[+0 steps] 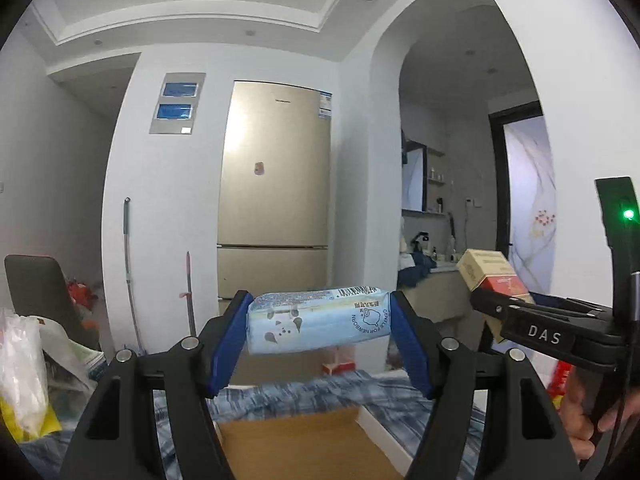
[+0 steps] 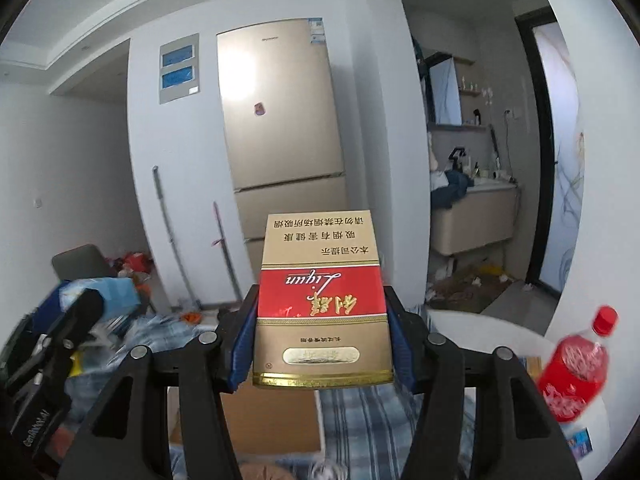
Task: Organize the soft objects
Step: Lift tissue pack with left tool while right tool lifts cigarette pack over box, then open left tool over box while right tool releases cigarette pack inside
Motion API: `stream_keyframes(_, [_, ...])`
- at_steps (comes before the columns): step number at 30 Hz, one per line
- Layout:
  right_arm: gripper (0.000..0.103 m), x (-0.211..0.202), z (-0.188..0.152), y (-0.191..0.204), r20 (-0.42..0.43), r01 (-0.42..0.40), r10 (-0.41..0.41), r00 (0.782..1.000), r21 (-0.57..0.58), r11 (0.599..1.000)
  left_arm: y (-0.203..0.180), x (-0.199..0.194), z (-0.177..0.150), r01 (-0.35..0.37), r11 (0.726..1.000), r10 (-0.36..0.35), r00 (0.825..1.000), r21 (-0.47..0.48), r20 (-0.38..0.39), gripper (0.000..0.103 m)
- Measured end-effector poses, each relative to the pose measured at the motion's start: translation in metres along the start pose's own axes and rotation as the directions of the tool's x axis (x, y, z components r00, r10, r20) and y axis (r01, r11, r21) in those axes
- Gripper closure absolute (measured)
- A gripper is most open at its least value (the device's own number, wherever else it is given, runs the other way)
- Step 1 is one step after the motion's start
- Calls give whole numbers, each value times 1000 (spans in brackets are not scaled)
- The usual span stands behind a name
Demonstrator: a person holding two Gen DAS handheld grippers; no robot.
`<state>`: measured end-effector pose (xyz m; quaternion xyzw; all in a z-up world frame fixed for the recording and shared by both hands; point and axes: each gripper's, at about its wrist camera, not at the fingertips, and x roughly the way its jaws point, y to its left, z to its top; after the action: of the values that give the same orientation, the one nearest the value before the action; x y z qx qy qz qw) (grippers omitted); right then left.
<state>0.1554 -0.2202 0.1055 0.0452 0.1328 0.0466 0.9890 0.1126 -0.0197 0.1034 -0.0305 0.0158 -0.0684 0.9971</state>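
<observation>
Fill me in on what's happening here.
A person holds a handheld gripper in each hand. The left gripper is shut on a light blue pack of baby wipes, gripped by its ends. The right gripper clamps a gold and red cigarette pack. Both packs are held in the air above a plaid cloth.

My left gripper [image 1: 320, 322] clamps a pale blue pack of baby wipes [image 1: 319, 320] crosswise between its blue pads [image 1: 231, 340], lifted clear of the plaid cloth [image 1: 280, 394]. On my right, the right gripper [image 1: 486, 306] grips a gold-and-red cigarette carton [image 1: 490, 274]. A gold fridge [image 1: 276, 184] stands ahead.
</observation>
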Motion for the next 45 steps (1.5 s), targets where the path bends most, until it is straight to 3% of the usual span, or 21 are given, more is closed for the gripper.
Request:
stream_keyframes(4, [47,20,-14,2,79,-46,45,996,16,999,28,29,-26,-19,994,14,999,-104,-44,33])
stream_keyframes(7, [48,37,-38,5,90,-44,43,995,7,999,43,46,-49,-47,993,38,996,-111,-86,33])
stream_keyframes(10, [47,57,-62,6,38,-69,69,997,-9,998,49,57,-64,-73,995,64,990,-70,-125,33])
stream_keyframes(13, [48,68,-80,10,4,-79,79,997,-62,995,56,62,-68,-74,993,60,987,-93,-148,32])
stream_keyframes(22, [47,80,-103,19,-108,-111,101,989,-92,990,51,70,-79,-71,996,53,968,-62,-246,32])
stream_keyframes(26, [48,91,-108,20,-179,-125,106,978,-97,987,46,78,-85,-76,996,59,951,-46,-302,32])
stream_keyframes(33, [47,110,-123,22,-304,-134,100,947,-95,986,56,90,-94,-91,988,34,921,-128,-388,31])
stream_keyframes(39, [47,114,-129,26,-333,-154,110,936,-108,982,65,93,-98,-123,980,47,908,-159,-416,17])
stream_keyframes(42, [37,114,-128,25,-334,-158,117,935,-98,983,67,94,-99,-126,978,45,904,-165,-424,17])
stream_keyframes(45, [35,114,-128,25,-337,-162,123,933,-90,983,67,97,-100,-126,979,44,897,-160,-440,16])
